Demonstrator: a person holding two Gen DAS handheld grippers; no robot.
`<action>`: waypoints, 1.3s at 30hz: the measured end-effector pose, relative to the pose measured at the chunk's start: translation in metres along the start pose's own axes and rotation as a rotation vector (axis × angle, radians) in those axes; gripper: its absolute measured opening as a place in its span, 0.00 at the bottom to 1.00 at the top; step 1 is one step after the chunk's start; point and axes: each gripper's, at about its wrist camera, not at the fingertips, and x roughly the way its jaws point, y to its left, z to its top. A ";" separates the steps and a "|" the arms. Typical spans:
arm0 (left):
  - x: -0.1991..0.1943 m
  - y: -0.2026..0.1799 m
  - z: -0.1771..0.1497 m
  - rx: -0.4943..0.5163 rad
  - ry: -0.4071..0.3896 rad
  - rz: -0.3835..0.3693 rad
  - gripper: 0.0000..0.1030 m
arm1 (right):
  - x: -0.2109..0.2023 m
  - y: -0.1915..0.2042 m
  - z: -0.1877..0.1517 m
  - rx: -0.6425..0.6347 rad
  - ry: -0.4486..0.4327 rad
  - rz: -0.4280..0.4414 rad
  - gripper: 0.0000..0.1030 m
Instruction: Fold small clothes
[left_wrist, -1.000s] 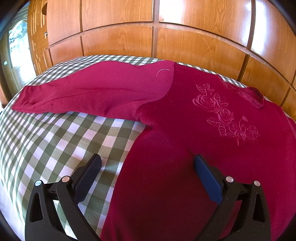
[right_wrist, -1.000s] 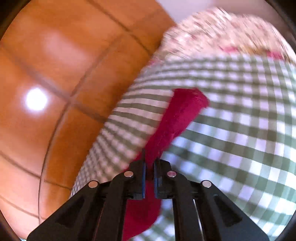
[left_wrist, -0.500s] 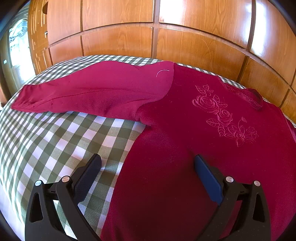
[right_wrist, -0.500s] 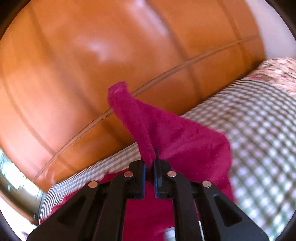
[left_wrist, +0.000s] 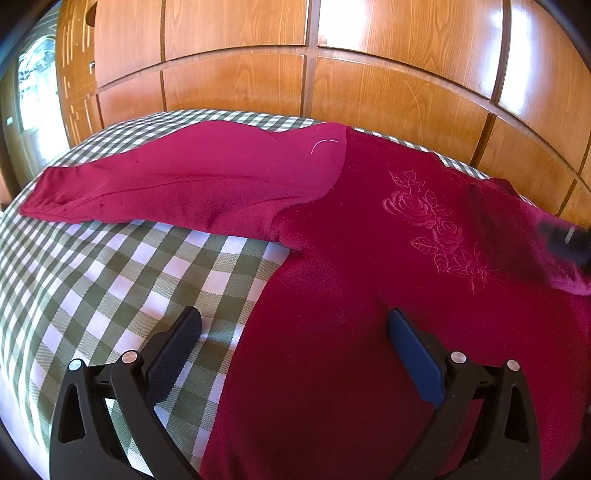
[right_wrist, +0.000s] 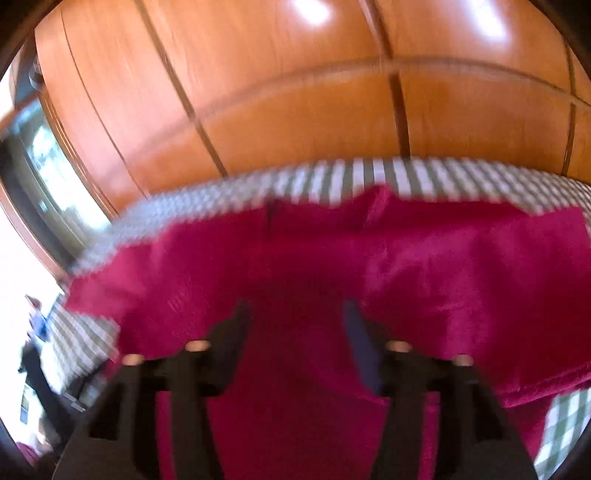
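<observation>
A crimson long-sleeved sweater (left_wrist: 369, 295) with embroidered roses (left_wrist: 432, 221) lies flat on a green-and-white checked cloth (left_wrist: 110, 280). Its left sleeve (left_wrist: 177, 184) stretches out to the left. My left gripper (left_wrist: 293, 325) is open and empty, low over the sweater's lower left edge. In the right wrist view, which is blurred, my right gripper (right_wrist: 295, 321) is open over the sweater (right_wrist: 424, 266), with the right sleeve folded across the body. The right gripper shows as a dark blur at the right edge of the left wrist view (left_wrist: 565, 240).
Glossy wooden wardrobe panels (left_wrist: 306, 74) stand right behind the checked surface. A window (left_wrist: 33, 85) is at the far left. The surface's far edge runs close behind the sweater's shoulders.
My right gripper carried the right sleeve up and over onto the sweater's body, then opened and let it go. My left gripper stayed still and open.
</observation>
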 end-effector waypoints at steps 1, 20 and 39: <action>0.000 0.000 0.000 0.000 0.000 0.000 0.96 | 0.009 -0.001 -0.007 -0.022 0.034 -0.024 0.56; -0.017 -0.013 0.024 -0.037 0.022 -0.036 0.96 | -0.104 -0.093 -0.071 0.240 -0.217 -0.569 0.90; 0.059 -0.141 0.077 0.015 0.155 -0.323 0.10 | -0.111 -0.144 -0.087 0.508 -0.202 -0.523 0.93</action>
